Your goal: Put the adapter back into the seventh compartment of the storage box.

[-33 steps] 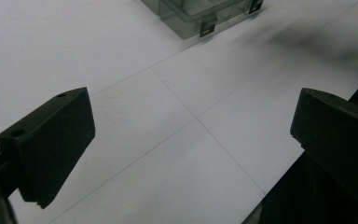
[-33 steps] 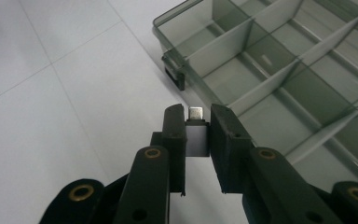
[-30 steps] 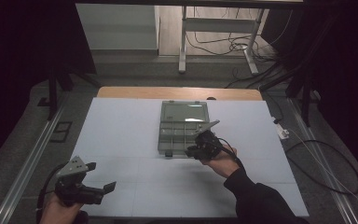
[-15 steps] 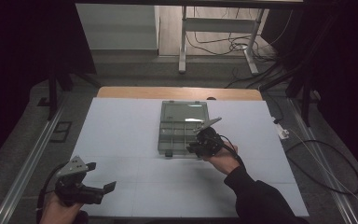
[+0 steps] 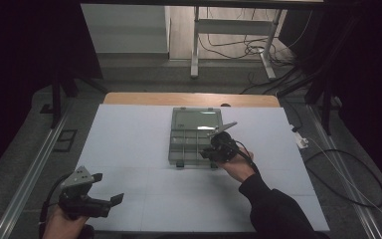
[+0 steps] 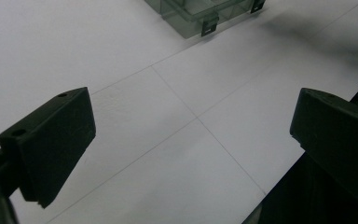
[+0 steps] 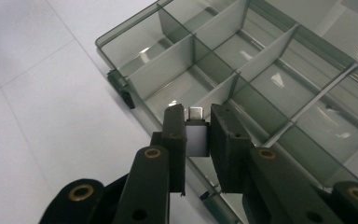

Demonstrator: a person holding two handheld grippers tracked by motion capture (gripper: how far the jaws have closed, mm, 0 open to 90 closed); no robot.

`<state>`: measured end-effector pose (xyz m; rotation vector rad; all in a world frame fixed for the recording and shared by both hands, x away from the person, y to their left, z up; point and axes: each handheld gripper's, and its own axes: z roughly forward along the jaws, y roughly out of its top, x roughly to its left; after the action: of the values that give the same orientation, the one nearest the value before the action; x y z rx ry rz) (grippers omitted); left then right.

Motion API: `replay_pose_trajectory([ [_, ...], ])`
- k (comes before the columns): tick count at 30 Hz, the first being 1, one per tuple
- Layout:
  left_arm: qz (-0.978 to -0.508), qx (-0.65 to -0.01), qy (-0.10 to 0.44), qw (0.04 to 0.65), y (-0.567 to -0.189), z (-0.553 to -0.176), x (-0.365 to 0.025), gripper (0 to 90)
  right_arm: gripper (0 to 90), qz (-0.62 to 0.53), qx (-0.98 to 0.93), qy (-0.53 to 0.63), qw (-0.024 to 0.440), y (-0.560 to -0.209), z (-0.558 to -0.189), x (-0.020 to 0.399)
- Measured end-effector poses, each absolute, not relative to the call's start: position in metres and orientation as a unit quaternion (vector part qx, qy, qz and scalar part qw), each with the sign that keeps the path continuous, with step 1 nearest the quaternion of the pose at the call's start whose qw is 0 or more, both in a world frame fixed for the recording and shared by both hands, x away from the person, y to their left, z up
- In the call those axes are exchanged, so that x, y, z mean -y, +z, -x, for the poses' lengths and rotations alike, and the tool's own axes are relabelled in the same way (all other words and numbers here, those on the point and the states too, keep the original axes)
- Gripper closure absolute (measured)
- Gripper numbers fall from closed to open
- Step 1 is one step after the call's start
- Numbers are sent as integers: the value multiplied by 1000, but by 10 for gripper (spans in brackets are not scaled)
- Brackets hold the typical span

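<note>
Presently the right tool (image 7: 197, 133) grips a small grey block with a metal plug end (image 7: 195, 135), apparently a USB-type adapter. In the right gripper view the block sits squarely between the two black jaws, both pads pressed against its sides, with the metal tip projecting just past the jaw ends.

The held block is poised over the near rim of a smoke-tinted compartment box (image 7: 279, 79), above the divider between two of its near-row cells; whether it touches the divider cannot be told. The cells seen in this view appear empty.

In the high view the box (image 5: 193, 130) lies on the white-covered counter (image 5: 129, 144), at mid-width and toward the far edge, its lid hinged open away from the person. The right tool (image 5: 214, 149) is at the box's near right corner, held by the right hand (image 5: 238, 168), whose dark sleeve enters from the bottom edge.

The left tool (image 5: 110, 203) is at the counter's near left corner, well apart from the box, held by the left hand (image 5: 64, 224). In the left gripper view its jaws stand wide apart with nothing between them, above bare white counter surface (image 6: 168, 140); a near corner of the box (image 6: 200, 18) is seen at the top of that view.
</note>
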<state>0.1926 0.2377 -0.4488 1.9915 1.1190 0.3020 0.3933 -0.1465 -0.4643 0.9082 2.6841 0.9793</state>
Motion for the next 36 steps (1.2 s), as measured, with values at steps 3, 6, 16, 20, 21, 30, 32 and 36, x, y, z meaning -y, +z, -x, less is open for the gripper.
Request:
replay_pose_trajectory([
  [3,-789,-444,119,407,-449,-193,-238,4,754,-304,-893,324,74,-466,-397,146],
  [6,-788,-446,119,407,-449,-193,-238,4,754,-305,-894,321,76,-469,-400,145],
  [16,-787,-446,119,408,-449,-193,-238,5,750,-310,-895,310,84,-477,-407,142],
  [20,-787,-447,119,408,-449,-193,-238,5,750,-312,-895,307,86,-481,-409,141],
  [21,-787,-447,119,408,-449,-193,-238,5,750,-312,-896,305,87,-482,-409,141],
  [30,-788,-446,119,408,-449,-193,-238,6,748,-312,-900,291,91,-489,-410,137],
  [32,-787,-446,119,408,-449,-193,-238,6,748,-312,-901,286,90,-491,-410,136],
  [36,-787,-447,119,408,-449,-193,-238,6,742,-311,-903,281,91,-493,-409,134],
])
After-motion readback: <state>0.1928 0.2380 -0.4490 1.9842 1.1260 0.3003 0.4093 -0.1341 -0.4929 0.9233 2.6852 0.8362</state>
